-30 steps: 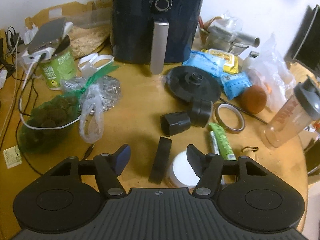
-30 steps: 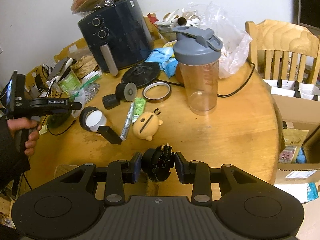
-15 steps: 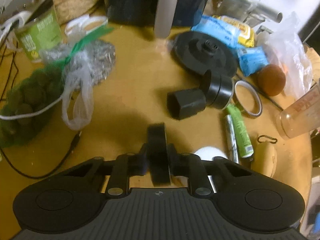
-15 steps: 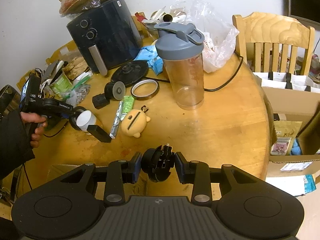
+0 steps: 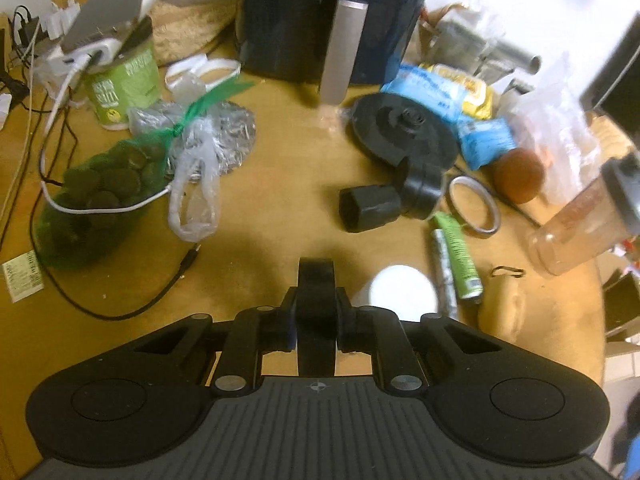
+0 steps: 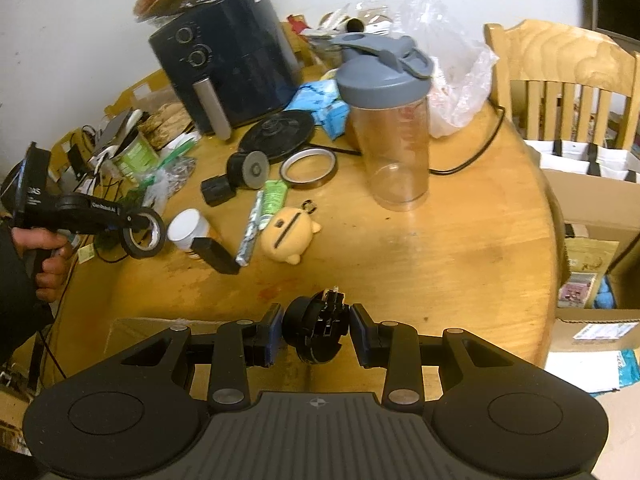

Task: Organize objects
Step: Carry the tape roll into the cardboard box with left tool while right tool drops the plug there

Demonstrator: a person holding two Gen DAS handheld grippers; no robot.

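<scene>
My left gripper (image 5: pixel 316 312) is shut on a black roll of tape (image 5: pixel 316 276), seen edge-on between the pads. In the right wrist view the same gripper (image 6: pixel 136 220), held by a hand at the far left, holds the tape roll (image 6: pixel 144 246) above the table, just left of a white cup (image 6: pixel 188 228). Near the table's front edge, my right gripper (image 6: pixel 317 332) is shut on a round black plug part (image 6: pixel 304 320) with small metal pins on top.
On the round wooden table (image 6: pixel 440 248) lie a black block (image 6: pixel 214 256), a yellow plush toy (image 6: pixel 288 236), a green tube (image 6: pixel 272 200), a tape ring (image 6: pixel 308 162), a shaker bottle (image 6: pixel 390 128) and an air fryer (image 6: pixel 228 64). A chair (image 6: pixel 560 80) and cardboard box (image 6: pixel 592 248) stand at the right.
The left gripper went from open around the tape roll to shut on it, then lifted it away from the white cup. The right gripper kept its hold on the plug part.
</scene>
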